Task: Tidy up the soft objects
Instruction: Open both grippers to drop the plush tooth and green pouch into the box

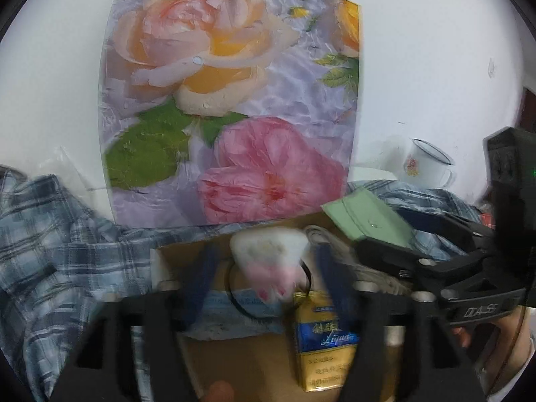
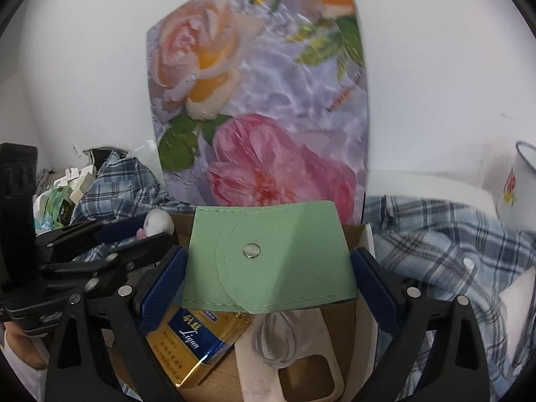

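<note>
A white and pink plush toy (image 1: pixel 268 251) shows blurred between the blue pads of my left gripper (image 1: pixel 266 258), whose jaws stand apart and clear of it, over an open cardboard box (image 1: pixel 181 251). My right gripper (image 2: pixel 268 263) is shut on a pale green snap pouch (image 2: pixel 284 234), held flat over the same box (image 2: pixel 343 328). In the left wrist view the right gripper (image 1: pixel 385 231) comes in from the right with the green pouch (image 1: pixel 368 214). In the right wrist view the left gripper's fingers (image 2: pixel 124 226) appear at the left beside the plush toy (image 2: pixel 157 222).
Inside the box lie a yellow and blue packet (image 1: pixel 321 341), a black ring (image 1: pixel 234 298), a grey-white cloth (image 2: pixel 284 341) and a beige holder (image 2: pixel 318 368). A plaid shirt (image 1: pixel 50 234) surrounds the box. A floral picture (image 1: pixel 234 100) leans on the wall; an enamel mug (image 1: pixel 425 164) stands right.
</note>
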A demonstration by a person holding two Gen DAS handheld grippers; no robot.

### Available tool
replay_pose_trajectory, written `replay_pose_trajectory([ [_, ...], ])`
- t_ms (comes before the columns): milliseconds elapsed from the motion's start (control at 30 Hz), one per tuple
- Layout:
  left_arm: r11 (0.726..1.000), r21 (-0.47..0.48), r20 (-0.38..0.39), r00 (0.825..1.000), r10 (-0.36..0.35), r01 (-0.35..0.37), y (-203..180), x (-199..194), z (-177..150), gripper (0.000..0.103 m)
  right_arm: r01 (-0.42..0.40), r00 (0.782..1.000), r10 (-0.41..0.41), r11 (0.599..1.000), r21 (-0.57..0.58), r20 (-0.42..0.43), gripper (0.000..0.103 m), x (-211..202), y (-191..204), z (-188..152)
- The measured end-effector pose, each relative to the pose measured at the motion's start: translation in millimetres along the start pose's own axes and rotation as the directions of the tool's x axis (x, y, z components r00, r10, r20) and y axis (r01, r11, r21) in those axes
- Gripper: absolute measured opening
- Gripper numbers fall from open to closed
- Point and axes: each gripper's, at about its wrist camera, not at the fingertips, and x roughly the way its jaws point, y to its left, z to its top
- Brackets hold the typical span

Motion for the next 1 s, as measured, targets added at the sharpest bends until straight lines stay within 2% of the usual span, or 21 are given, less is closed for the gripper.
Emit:
replay_pose_trajectory([
  [33, 1.0, 0.0, 0.003, 1.0, 0.02, -0.02, 0, 0, 0, 0.1, -0.006, 1.0, 0.006, 1.0, 0.018, 0.005, 0.099, -1, -4, 0],
  [67, 0.998, -0.002, 0.01, 0.998, 0.066, -0.066, 3, 0, 1, 0.103, -0.002, 1.0, 0.001, 1.0, 0.029, 0.012, 0.101, -4, -6, 1],
  [133, 0.995, -0.02, 0.027, 0.995, 0.1, -0.1, 9, -3, 3, 0.103, 0.028, 0.999, -0.029, 0.999, 0.042, 0.032, 0.103, -10, -9, 4],
  [233, 0.995, -0.096, 0.023, 0.999, 0.023, -0.02, 23, -7, 5, 0.103, 0.031, 0.999, -0.033, 0.999, 0.041, 0.041, 0.103, -15, -9, 7],
  [300, 0.993, -0.116, 0.022, 1.0, 0.014, -0.011, 26, -9, 6, 0.103, 0.03, 0.999, -0.031, 0.999, 0.032, 0.034, 0.103, -14, -6, 8],
  [433, 0.995, -0.076, 0.039, 0.997, 0.06, -0.057, 20, -12, 7, 0.103, 0.033, 0.999, -0.033, 0.999, -0.002, 0.019, 0.103, -11, 2, 10],
  [667, 0.997, -0.064, 0.037, 0.998, 0.051, -0.049, 18, -17, 12, 0.103, 0.06, 0.998, -0.059, 0.997, -0.054, 0.03, 0.103, -18, 10, 14],
  [900, 0.996, -0.023, 0.053, 0.995, 0.089, -0.088, 11, -31, 20, 0.103, 0.04, 0.997, -0.036, 0.997, -0.063, 0.064, 0.103, -37, 17, 23],
  [1000, 0.997, -0.002, 0.075, 0.994, 0.082, -0.082, 5, -42, 25, 0.103, 0.025, 0.997, -0.02, 0.997, -0.07, 0.08, 0.103, -48, 22, 30],
])
